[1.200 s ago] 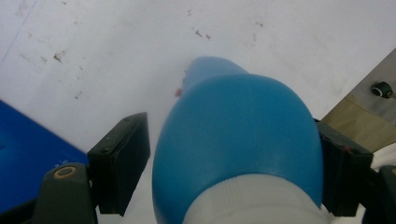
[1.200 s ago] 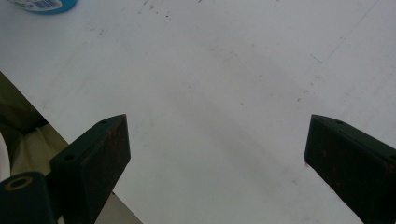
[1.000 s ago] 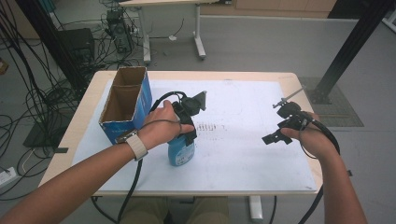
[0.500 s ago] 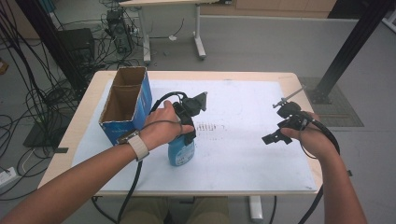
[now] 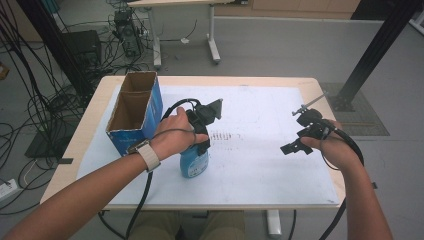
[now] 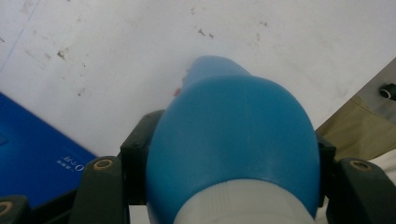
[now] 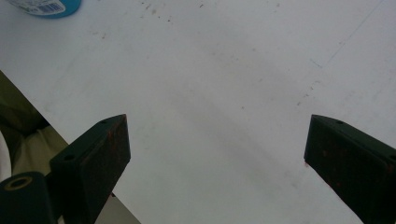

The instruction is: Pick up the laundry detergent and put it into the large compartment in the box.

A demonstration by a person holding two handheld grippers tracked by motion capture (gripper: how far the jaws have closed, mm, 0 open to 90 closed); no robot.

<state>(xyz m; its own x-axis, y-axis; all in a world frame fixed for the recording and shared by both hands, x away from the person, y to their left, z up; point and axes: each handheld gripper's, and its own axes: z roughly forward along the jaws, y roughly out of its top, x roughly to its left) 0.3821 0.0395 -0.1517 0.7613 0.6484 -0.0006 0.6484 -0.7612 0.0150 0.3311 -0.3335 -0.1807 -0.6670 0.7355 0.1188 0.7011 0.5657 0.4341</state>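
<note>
Nearest me, my left gripper (image 5: 200, 131) has just been closing and its jaws now clamp the blue bottle (image 5: 194, 161) from either side; in the left gripper view the black pads press the rounded blue shoulder (image 6: 233, 135) just above the white collar. The bottle stands upright on the white mat (image 5: 260, 165), just beside the open blue cardboard box (image 5: 135, 112) at its left. I judge the bottle to be stiff plastic, smooth and a little slippery, with some weight if filled, so a hold at the narrower shoulder or neck seems surest, kept upright. Off to my right, the right gripper (image 5: 295, 146) hangs above the mat well apart from the bottle, jaws spread wide with nothing between them.
</note>
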